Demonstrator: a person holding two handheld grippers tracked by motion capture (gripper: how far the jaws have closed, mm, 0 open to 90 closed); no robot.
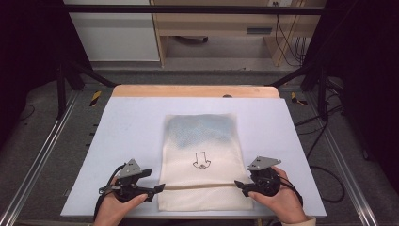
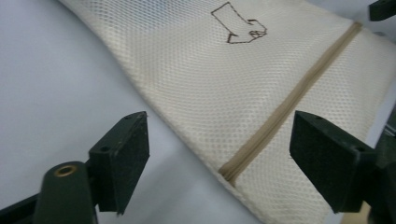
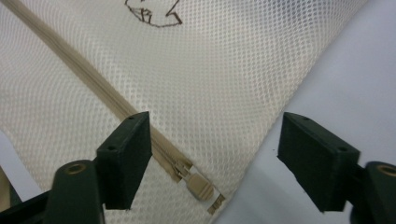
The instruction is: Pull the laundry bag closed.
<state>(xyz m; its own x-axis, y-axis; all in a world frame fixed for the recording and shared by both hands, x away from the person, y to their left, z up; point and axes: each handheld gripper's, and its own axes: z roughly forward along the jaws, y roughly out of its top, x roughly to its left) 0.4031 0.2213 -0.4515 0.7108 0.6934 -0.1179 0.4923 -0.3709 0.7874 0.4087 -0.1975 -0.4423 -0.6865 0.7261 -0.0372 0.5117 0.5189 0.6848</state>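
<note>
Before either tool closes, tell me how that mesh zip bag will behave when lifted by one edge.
The mesh bag lies flat and thin on the table, so it will probably droop and fold rather than hold shape. Its open weave suggests it is light, though the bluish contents showing at the far end may weigh that end down. The zipper pull looks the firmest place to grip.

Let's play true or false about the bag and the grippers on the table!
1. The mesh bag lies flat on the table. True.
2. The left gripper is shut on the bag. False: its jaws stand open beside the bag's edge.
3. The zipper pull sits at the end by the right gripper. True.
4. The bag is bright red. False: it is cream, with a bluish patch at the far end.
5. A small drawing marks the bag. True.
</note>
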